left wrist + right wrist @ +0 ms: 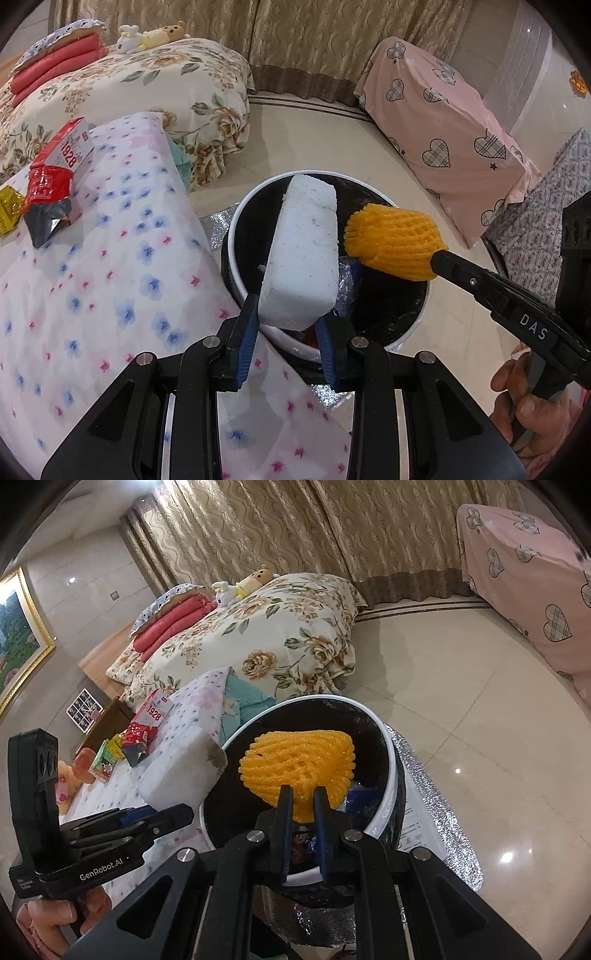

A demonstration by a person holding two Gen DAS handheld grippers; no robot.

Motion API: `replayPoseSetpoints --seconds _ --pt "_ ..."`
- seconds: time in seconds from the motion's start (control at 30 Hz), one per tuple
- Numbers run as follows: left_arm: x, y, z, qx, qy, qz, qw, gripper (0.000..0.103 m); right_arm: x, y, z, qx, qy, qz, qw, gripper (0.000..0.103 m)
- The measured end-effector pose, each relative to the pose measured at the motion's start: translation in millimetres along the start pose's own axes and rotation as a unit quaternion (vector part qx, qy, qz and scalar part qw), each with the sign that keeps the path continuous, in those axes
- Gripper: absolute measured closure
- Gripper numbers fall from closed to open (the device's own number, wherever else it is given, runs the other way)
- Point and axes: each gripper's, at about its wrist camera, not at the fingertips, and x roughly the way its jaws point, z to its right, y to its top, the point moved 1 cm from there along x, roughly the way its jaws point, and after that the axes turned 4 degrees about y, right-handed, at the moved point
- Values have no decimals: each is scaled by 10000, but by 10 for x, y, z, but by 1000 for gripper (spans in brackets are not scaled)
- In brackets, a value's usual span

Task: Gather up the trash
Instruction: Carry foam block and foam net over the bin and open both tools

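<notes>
Foam block (301, 251) gripped by left fingers (246, 334), right fingers (284, 819) pinching orange net (295, 762).

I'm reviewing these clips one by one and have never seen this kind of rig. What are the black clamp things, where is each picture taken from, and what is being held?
There is no robot arm: a person holds a two-finger gripper in each hand, and each gripper carries a camera looking forward along its fingers. So one picture is the left gripper's view and the other the right's.

The left gripper is shut on a white foam block. The right gripper is shut on an orange foam fruit net. Both pieces hang over a white-rimmed bin with a black liner standing on the floor.

Beside the bin is a surface under a flowered cloth. More trash lies there: a red and white carton marked 1928, a red wrapper and a yellow packet.
</notes>
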Motion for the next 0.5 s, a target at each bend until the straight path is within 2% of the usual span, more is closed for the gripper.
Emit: replayPoseSetpoints --seconds 0.5 --pt "118 80 37 8 -87 -137 9999 74 60 61 80 -36 -131 -36 9999 92"
